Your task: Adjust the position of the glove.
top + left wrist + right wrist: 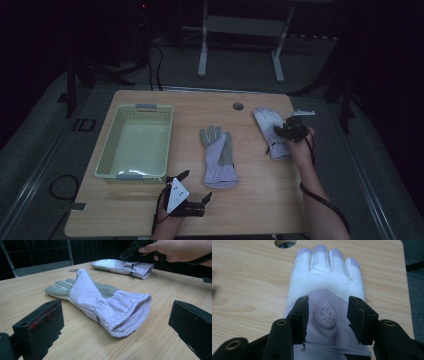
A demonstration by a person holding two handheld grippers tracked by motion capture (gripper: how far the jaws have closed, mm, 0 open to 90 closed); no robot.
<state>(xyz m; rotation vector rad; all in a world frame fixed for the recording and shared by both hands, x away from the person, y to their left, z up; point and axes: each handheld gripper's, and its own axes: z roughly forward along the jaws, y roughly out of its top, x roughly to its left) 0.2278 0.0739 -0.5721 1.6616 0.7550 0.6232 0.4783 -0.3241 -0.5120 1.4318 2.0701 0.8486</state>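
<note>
- Step in hand, as judged: right gripper (328, 315) is set to pick up the far glove (270, 131) at the table's right edge, likely for the basket (135, 142) on the left
- R jaws stand spread, one either side of the round snowflake badge (325, 315) on the glove's back, poised over the fabric; nothing pinched yet
- Advice: press down so both pads bite fabric, gather a fold at the badge, close fully before lifting; thin slack cloth may slip if only the top layer is caught
- Left gripper (192, 186) rests low near the table's front edge, jaws wide apart, holding nothing; it faces the cuff of the near glove (100, 301), still apart from it
- Far glove: pale lilac, lies flat, back up, fingers pointing away, strap at the wrist
- Near glove: mid-table, grey palm fingers, lilac flap folded across, elastic gathered cuff open toward the L gripper
- Basket: pale green, perforated walls, appears empty
</note>
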